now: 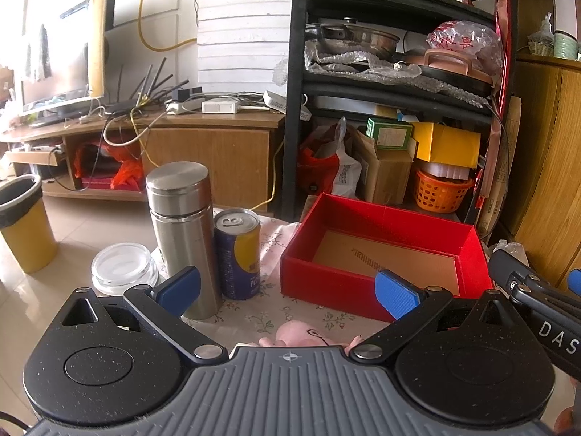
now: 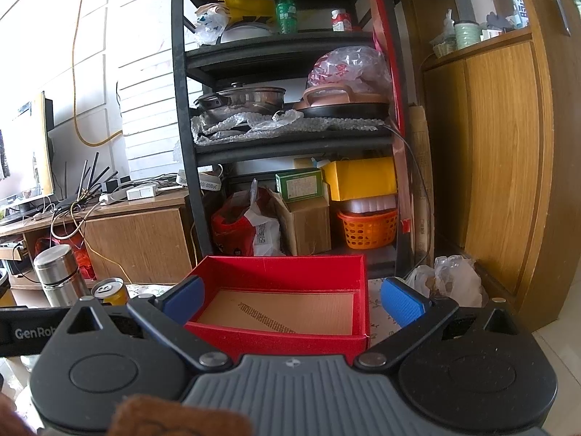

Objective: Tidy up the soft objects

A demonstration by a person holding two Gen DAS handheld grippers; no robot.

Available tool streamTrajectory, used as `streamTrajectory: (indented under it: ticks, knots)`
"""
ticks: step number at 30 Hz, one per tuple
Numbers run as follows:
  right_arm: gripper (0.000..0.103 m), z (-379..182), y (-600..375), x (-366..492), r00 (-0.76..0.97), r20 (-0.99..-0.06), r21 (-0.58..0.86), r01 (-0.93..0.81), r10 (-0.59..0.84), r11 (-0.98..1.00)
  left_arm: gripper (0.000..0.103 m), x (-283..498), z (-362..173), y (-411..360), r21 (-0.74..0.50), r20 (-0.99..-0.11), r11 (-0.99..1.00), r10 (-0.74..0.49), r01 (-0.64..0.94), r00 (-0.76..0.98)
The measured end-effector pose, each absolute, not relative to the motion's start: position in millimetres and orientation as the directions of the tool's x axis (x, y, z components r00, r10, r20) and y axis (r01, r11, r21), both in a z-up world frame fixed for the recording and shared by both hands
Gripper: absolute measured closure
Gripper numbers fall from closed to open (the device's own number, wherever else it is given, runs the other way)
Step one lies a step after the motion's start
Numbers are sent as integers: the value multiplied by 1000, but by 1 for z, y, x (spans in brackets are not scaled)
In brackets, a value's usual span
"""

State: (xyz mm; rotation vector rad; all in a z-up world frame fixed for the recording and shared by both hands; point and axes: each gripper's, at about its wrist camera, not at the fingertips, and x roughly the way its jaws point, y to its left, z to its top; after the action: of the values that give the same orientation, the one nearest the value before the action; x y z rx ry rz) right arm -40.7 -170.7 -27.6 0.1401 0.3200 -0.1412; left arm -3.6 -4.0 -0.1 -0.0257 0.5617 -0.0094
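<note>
We are holding the left hand-held gripper (image 1: pixel 288 289) and the right hand-held gripper (image 2: pixel 290 301) released, grasping nothing. The red box (image 1: pixel 381 254) is sitting empty on the desk (image 1: pixel 272 309); a pink soft toy (image 1: pixel 297 336) is lying just before it, a can (image 1: pixel 238 254) and flask (image 1: pixel 183 236) left of it.

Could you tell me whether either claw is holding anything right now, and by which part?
Nothing is held: the left claw and right claw are both open and empty.
</note>
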Motion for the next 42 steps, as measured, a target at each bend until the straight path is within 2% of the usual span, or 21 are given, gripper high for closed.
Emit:
streamTrajectory:
  ticks: [42]
  knots:
    - [24,-28,-171,-41,939,-324,115,160,-115,980,5,-3,1,-6,-20,-533,1000,-13,3,846]
